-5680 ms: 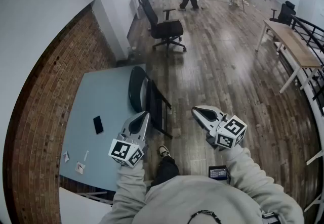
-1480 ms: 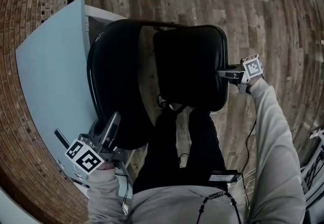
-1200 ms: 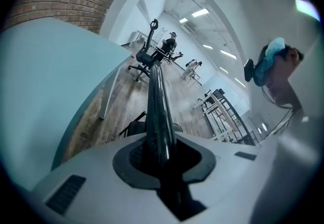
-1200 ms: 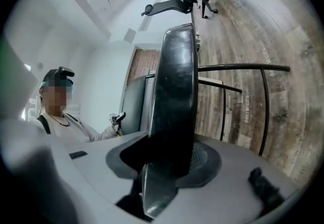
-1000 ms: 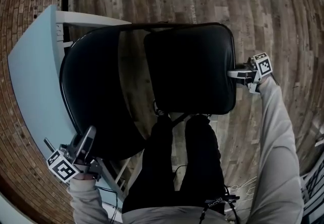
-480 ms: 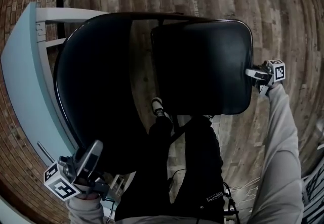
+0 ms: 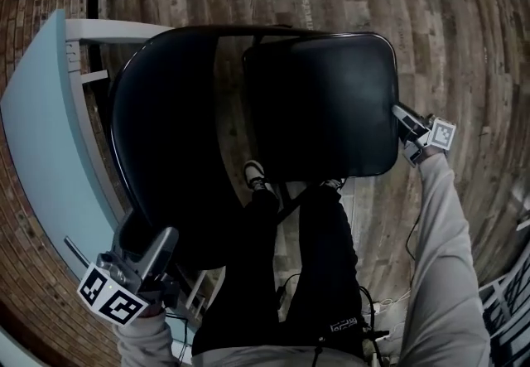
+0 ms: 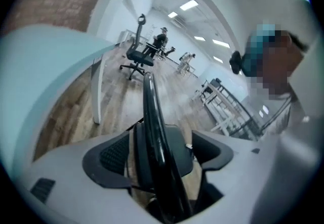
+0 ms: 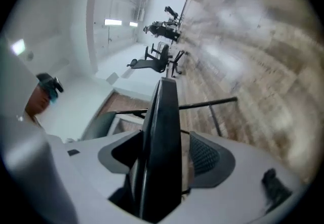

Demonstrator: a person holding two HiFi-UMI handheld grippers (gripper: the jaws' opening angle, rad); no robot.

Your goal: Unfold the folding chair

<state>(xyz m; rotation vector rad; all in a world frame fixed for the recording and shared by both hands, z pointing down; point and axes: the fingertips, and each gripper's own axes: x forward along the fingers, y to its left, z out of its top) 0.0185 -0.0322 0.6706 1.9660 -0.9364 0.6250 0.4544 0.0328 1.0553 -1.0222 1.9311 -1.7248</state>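
Your left gripper and right gripper have just spread their fingers wide, loose around the backrest and seat edges. Unheld, the folding chair could tip.

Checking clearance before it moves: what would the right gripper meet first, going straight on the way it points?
The black padded chair seat: its edge stands between the right gripper's jaws, which have just been opening.
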